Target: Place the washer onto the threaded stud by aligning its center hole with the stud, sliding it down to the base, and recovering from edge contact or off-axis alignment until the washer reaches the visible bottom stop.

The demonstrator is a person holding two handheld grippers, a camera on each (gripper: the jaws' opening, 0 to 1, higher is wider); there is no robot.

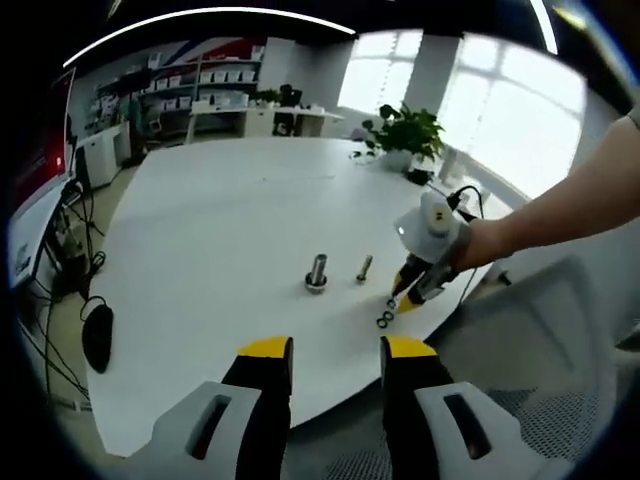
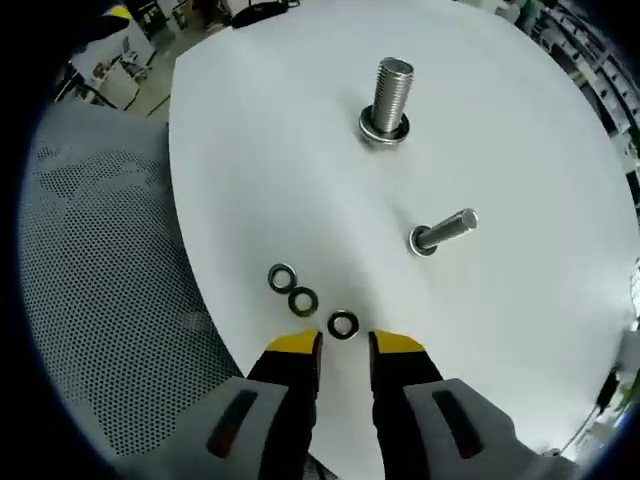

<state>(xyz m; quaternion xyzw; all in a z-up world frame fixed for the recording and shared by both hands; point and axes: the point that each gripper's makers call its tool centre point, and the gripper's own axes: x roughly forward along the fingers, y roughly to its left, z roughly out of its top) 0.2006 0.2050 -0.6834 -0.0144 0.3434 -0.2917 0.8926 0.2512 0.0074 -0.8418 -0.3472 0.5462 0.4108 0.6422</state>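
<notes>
Three small steel washers lie in a row near the table edge: one (image 2: 281, 277), a second (image 2: 302, 299) and a third (image 2: 343, 324). My right gripper (image 2: 345, 345) is open with a narrow gap, its yellow tips just short of the third washer and nothing between them. A thick threaded stud (image 2: 388, 100) stands upright further in, with a ring at its base. A thinner bolt (image 2: 440, 232) stands nearer. In the left gripper view my left gripper (image 1: 337, 350) hangs open off the table's near edge, facing the thick stud (image 1: 317, 272), the bolt (image 1: 365, 267), the washers (image 1: 385, 315) and the right gripper (image 1: 402, 300).
The white table (image 1: 220, 210) is round-edged; its rim (image 2: 205, 300) runs close beside the washers. A grey mesh chair (image 2: 100, 300) sits beyond that rim. A potted plant (image 1: 405, 130) stands at the table's far side. A person's arm (image 1: 570, 205) reaches in from the right.
</notes>
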